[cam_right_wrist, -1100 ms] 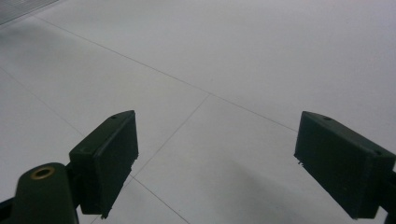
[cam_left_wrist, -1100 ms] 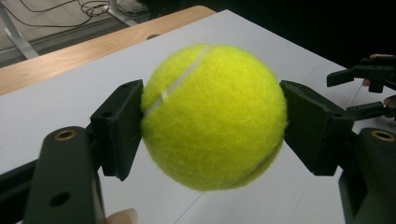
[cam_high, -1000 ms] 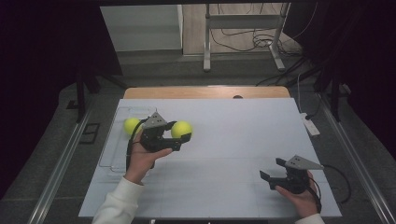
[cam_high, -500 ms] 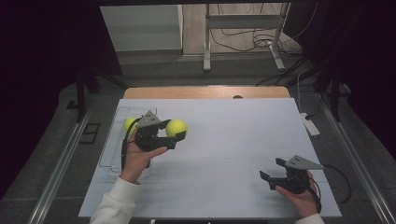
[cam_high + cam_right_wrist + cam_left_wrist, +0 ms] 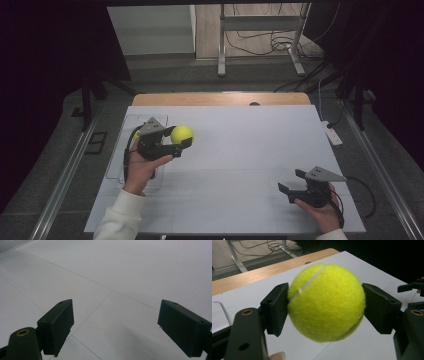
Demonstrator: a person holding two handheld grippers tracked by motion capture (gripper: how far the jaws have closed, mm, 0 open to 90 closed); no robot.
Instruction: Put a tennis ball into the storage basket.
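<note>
Yellow felt covers the tennis ball (image 5: 325, 302), clamped across its widest part by the left gripper (image 5: 176, 138) and held above the white bench (image 5: 240, 150) beside a clear tray (image 5: 116, 170). It looks light and springy, fuzzy enough to resist slipping, so a hold across the middle suits it. The left gripper view shows the pads pressing the felt; the high view shows the right gripper (image 5: 291, 182) resting open, holding nothing.
</note>
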